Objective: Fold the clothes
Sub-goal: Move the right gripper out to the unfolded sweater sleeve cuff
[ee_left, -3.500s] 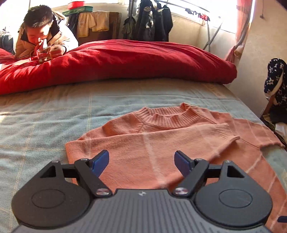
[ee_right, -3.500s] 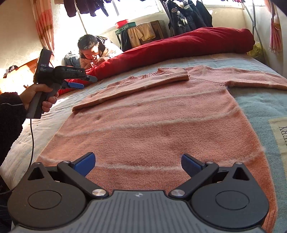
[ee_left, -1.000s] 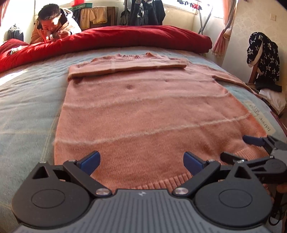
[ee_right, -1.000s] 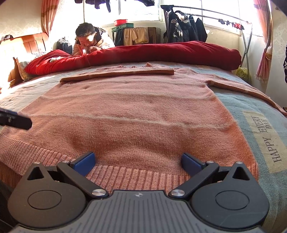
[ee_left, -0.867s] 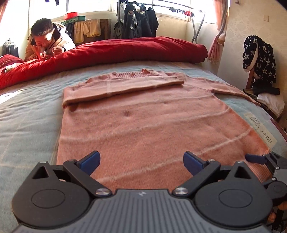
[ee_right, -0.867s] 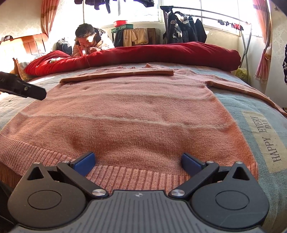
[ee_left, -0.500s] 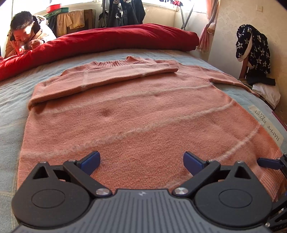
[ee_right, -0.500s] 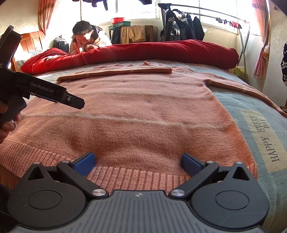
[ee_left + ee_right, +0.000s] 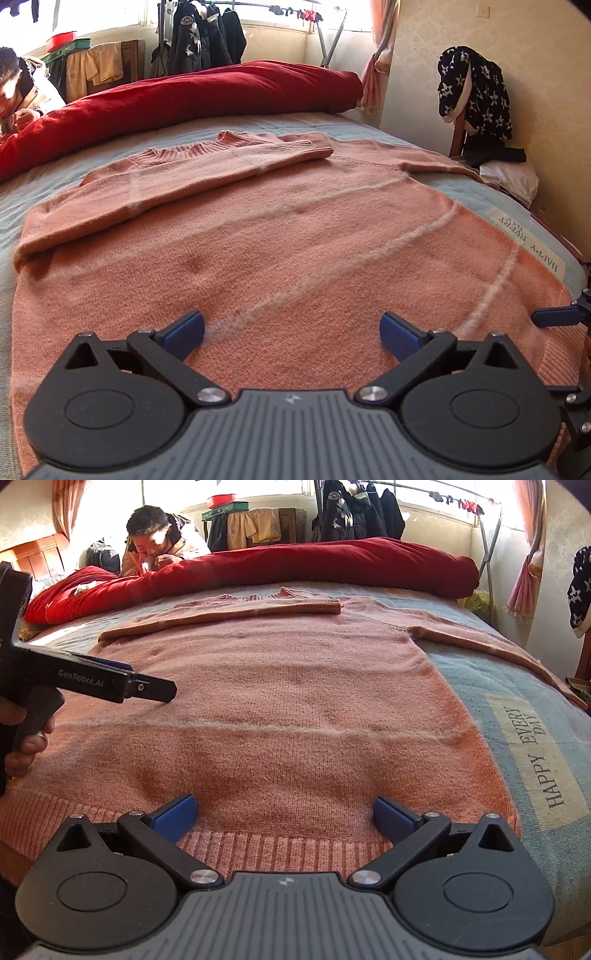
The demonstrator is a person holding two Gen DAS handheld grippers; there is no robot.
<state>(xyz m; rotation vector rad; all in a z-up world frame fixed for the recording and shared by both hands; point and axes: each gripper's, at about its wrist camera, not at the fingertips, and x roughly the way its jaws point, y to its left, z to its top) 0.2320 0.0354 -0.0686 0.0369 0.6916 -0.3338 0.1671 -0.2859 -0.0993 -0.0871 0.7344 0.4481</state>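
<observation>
The left claw [image 9: 291, 326] hovers with its blue pads spread wide and nothing between them, low over the body of the salmon-pink sweater [image 9: 295, 240]. The right claw [image 9: 284, 812] is equally wide and empty, poised at the ribbed hem [image 9: 280, 843], which lies just under its fingertips; whether the pads touch the knit cannot be told. Both seem placed at the bottom of the garment because that edge is the natural one to lift for the next fold.

The sweater lies flat, neck away from the cameras, on the blue-grey bed [image 9: 517, 686]. One sleeve [image 9: 177, 184] is already laid across the chest just below the collar, so the garment is narrowed on that side. The other sleeve [image 9: 491, 646] stretches out toward the bed's edge, not yet folded, which suggests the task is at an early stage.

Beyond the collar a rolled red quilt [image 9: 295, 568] runs across the bed, with a person [image 9: 155, 542] leaning on it. A star-patterned garment [image 9: 474, 92] hangs over a chair beside the wall.
</observation>
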